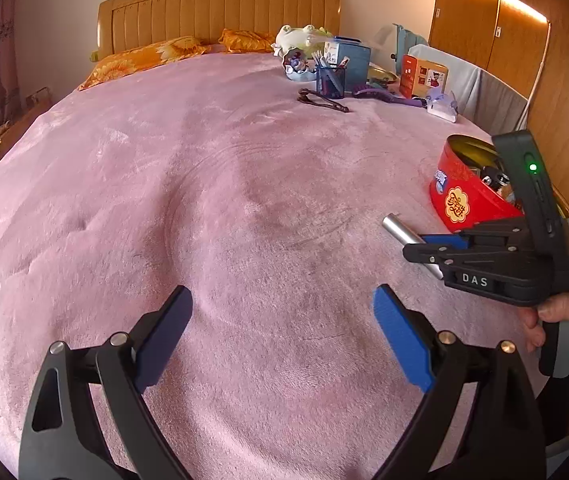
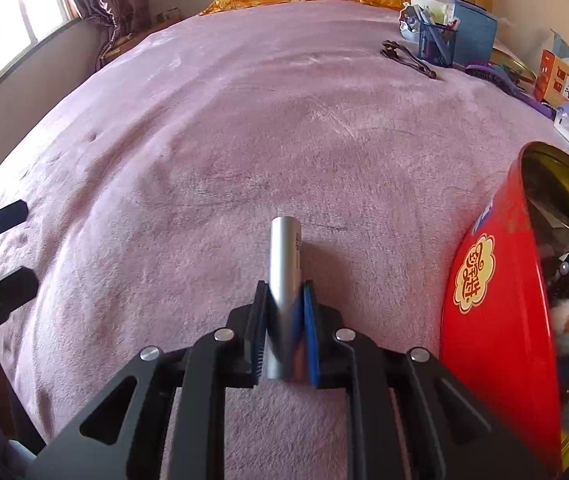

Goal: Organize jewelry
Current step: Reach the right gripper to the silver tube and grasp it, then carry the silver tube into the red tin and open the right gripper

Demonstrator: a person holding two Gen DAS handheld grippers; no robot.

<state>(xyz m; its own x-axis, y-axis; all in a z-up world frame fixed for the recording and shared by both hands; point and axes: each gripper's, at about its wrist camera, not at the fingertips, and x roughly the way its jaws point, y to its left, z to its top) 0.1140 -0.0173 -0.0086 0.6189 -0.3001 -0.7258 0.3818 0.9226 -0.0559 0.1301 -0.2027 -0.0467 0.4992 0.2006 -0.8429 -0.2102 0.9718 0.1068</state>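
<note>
My right gripper (image 2: 284,294) is shut on a silver metal tube (image 2: 284,260), whose far end sticks out forward past the blue pads, low over the pink blanket (image 2: 244,140). In the left wrist view the same tube (image 1: 398,227) juts from the right gripper (image 1: 430,246), which a hand holds at the right edge. Just to its right stands an open round red tin (image 2: 496,320) with beads and other small items inside. My left gripper (image 1: 282,306) hovers open over bare blanket, nothing between its fingers; it shows at the left edge of the right wrist view (image 2: 20,246).
At the far right of the bed lie a brown hair clip (image 1: 322,101), a blue mesh pen holder (image 1: 330,80), a purple brush (image 1: 384,96), a blue box (image 1: 354,60) and an orange-red box (image 1: 424,76). Orange pillows (image 1: 148,58) and the headboard are at the back.
</note>
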